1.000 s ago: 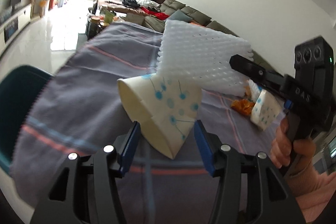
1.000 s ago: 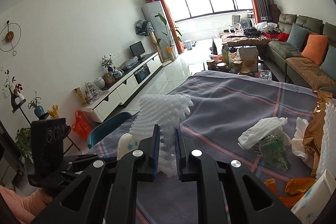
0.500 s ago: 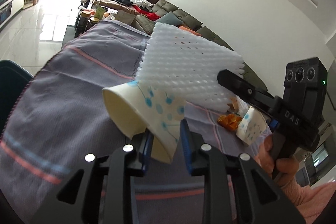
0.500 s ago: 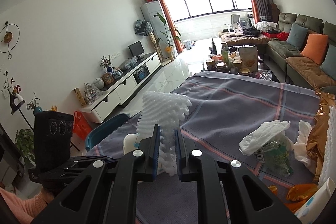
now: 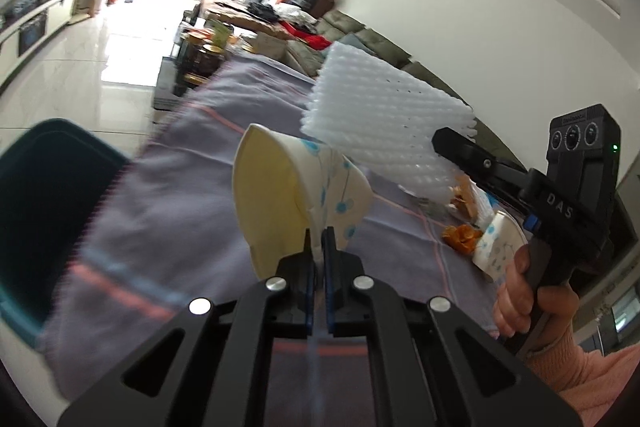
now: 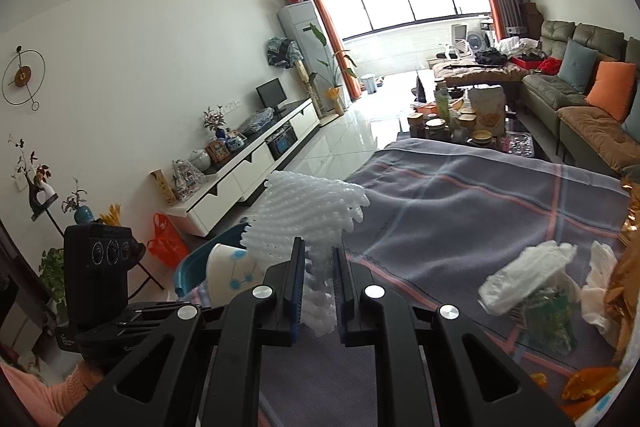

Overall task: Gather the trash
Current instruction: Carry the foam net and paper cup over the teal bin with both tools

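My left claw (image 5: 317, 247) is clamped flat on the crushed base of a paper cup (image 5: 296, 203), the two pads nearly meeting with only the pinched paper between them. The cup stands up and away from the claw, its long axis running from the pinch out to the open mouth, which tips toward the upper left. The relation that matters for what comes next is the teal bin (image 5: 48, 211): it sits off to the left of this claw and lower, beyond the fringed edge of the grey cloth covering the counter (image 5: 168, 195), so I judge the cup has to travel left and a little down, mouth leading, before letting go. My right claw (image 6: 316, 279) is pressed together on a white foam net sleeve (image 6: 308, 215), which sticks up and forward out of the pads; from that claw the bin (image 6: 200, 263) lies to the left as well, past the cup and the left claw. The left claw is therefore the nearer of the two to the bin. More litter, crumpled tissue (image 6: 524, 271) and orange peel (image 5: 460, 237), lies on the cloth to the right of both claws.
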